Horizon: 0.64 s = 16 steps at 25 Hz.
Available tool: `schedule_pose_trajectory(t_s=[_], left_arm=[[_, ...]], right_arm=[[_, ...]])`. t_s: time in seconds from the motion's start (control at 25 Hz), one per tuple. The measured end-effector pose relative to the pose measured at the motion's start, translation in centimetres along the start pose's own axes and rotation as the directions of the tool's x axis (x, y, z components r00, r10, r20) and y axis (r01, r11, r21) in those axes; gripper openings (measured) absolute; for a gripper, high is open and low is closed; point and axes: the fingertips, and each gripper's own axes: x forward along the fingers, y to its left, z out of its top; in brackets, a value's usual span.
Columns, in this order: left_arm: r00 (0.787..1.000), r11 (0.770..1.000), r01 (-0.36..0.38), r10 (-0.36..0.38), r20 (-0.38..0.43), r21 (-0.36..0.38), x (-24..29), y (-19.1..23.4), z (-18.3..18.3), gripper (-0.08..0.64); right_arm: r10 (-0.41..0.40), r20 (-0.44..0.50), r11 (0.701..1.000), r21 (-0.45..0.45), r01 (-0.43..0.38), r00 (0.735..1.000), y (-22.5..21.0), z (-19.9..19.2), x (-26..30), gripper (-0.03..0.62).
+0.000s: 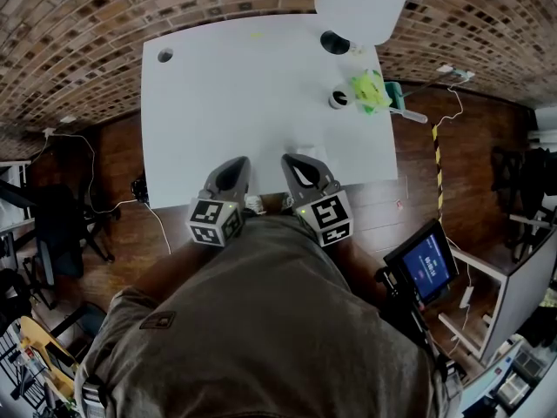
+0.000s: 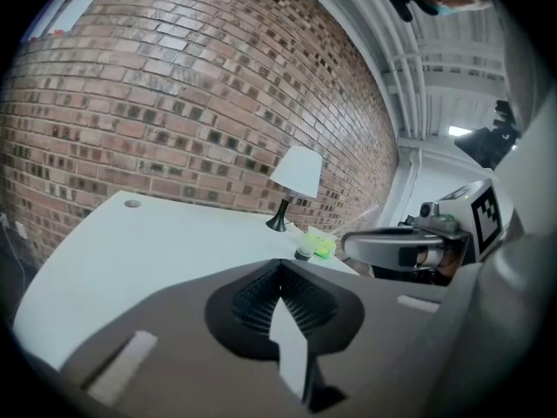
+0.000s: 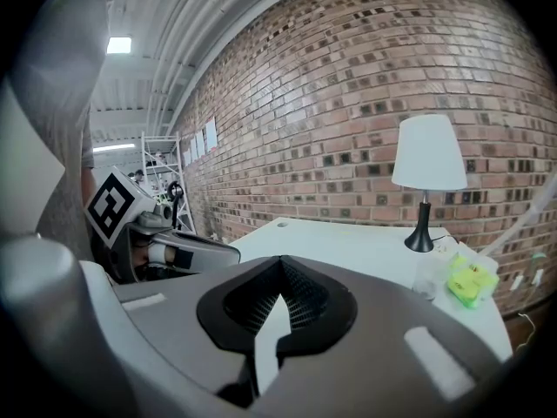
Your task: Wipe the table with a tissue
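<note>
A white table (image 1: 235, 85) lies ahead of me. My left gripper (image 1: 229, 172) and right gripper (image 1: 298, 165) hang side by side over its near edge, both shut with nothing between the jaws. In the left gripper view the left gripper (image 2: 280, 273) has its jaws meeting over the bare tabletop (image 2: 148, 242). The right gripper (image 3: 280, 264) looks the same in its own view. A bright green tissue pack (image 1: 369, 91) (image 3: 470, 279) lies at the table's far right, well away from both grippers. Just beyond the right jaws is a faint pale patch (image 1: 305, 146); I cannot tell what it is.
A white-shaded lamp (image 1: 361, 3) on a black base (image 1: 334, 42) stands at the far right corner, with a small cup (image 1: 338, 99) beside the green pack. A cable hole (image 1: 164, 56) sits far left. A lit screen (image 1: 426, 264) stands on the floor right, a chair (image 1: 61, 225) left.
</note>
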Motion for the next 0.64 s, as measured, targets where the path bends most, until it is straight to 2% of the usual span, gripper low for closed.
schedule_pose_trajectory(t_s=[0.64], left_arm=[[1.0, 1.0, 0.005, -0.005, 0.013, 0.027, 0.01, 0.11, 0.67, 0.002]], right_arm=[[-0.006, 0.005, 1.0, 0.008, 0.006, 1.0, -0.16, 0.12, 0.34, 0.009]])
